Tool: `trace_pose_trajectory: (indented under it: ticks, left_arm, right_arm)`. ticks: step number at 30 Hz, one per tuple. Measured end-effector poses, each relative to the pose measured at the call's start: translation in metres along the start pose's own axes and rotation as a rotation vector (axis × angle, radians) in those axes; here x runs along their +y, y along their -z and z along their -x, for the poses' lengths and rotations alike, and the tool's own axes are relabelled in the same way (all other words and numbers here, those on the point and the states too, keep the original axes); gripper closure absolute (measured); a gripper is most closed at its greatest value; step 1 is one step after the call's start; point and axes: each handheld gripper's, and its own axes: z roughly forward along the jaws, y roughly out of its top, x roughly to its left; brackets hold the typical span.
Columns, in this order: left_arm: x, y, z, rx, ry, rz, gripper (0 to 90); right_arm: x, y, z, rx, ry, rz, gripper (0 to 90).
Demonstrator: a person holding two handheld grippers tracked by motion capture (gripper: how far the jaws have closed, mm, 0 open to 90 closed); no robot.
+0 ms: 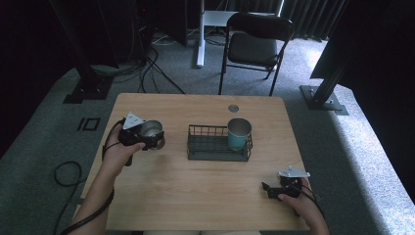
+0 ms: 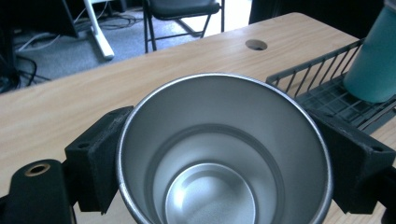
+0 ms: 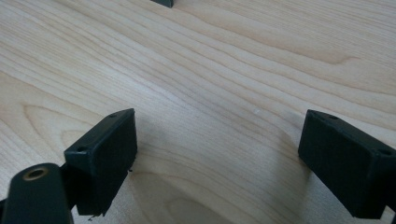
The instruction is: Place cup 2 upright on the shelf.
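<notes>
A steel cup (image 1: 150, 129) is held upright just above the left part of the wooden table (image 1: 195, 186); my left gripper (image 1: 155, 139) is shut on it. In the left gripper view the cup (image 2: 224, 154) is seen from above and is empty, with a black pad (image 2: 100, 158) pressed to each side of its wall. A dark wire basket (image 1: 210, 147) sits at the table's centre, and a teal cup (image 1: 239, 133) stands upright in its right end. My right gripper (image 1: 267, 189) lies low at the front right, open, with bare wood between its jaws (image 3: 224, 158).
A round cable hole (image 1: 233, 108) lies in the table behind the basket. A black folding chair (image 1: 254, 44) stands beyond the far edge, with cables on the carpet to the left. In the left gripper view, the basket (image 2: 322, 100) and teal cup (image 2: 376, 60) are close on the right.
</notes>
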Motion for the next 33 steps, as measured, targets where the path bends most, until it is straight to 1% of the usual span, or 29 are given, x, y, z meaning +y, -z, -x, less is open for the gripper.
trace_pose_trajectory:
  ticks: [4,7,10,12,17,20,21,24,33]
  left_arm:
    - [0.011,0.001,0.005,-0.009,-0.019,0.015,14.1]
    - [0.019,0.001,0.009,-0.026,-0.035,0.033,14.1]
    - [0.027,0.000,0.015,-0.036,-0.056,0.033,14.1]
    - [0.032,-0.001,0.018,-0.049,-0.061,0.033,14.1]
    - [0.044,-0.004,0.029,-0.075,-0.088,0.044,14.1]
    - [0.049,-0.007,0.036,-0.096,-0.094,0.049,14.1]
    - [0.051,-0.008,0.038,-0.100,-0.104,0.048,14.1]
    - [0.055,-0.010,0.045,-0.123,-0.106,0.058,14.1]
    - [0.069,-0.023,0.064,-0.151,-0.140,0.057,14.1]
  right_arm:
    - [0.000,0.000,0.000,0.000,0.000,0.000,11.2]
    - [0.000,0.000,0.000,0.000,0.000,0.000,11.3]
    - [0.000,0.000,0.000,0.000,0.000,0.000,11.3]
    - [0.000,0.000,0.000,0.000,0.001,0.000,11.2]
    - [0.000,0.000,0.000,0.000,0.000,0.001,11.2]
    - [0.000,0.000,0.000,0.000,0.001,0.001,11.3]
    - [0.000,0.000,0.000,0.000,0.000,0.001,11.3]
    - [0.000,0.000,0.000,0.000,0.001,0.001,11.3]
    - [0.000,0.000,0.000,-0.001,0.001,0.002,11.3]
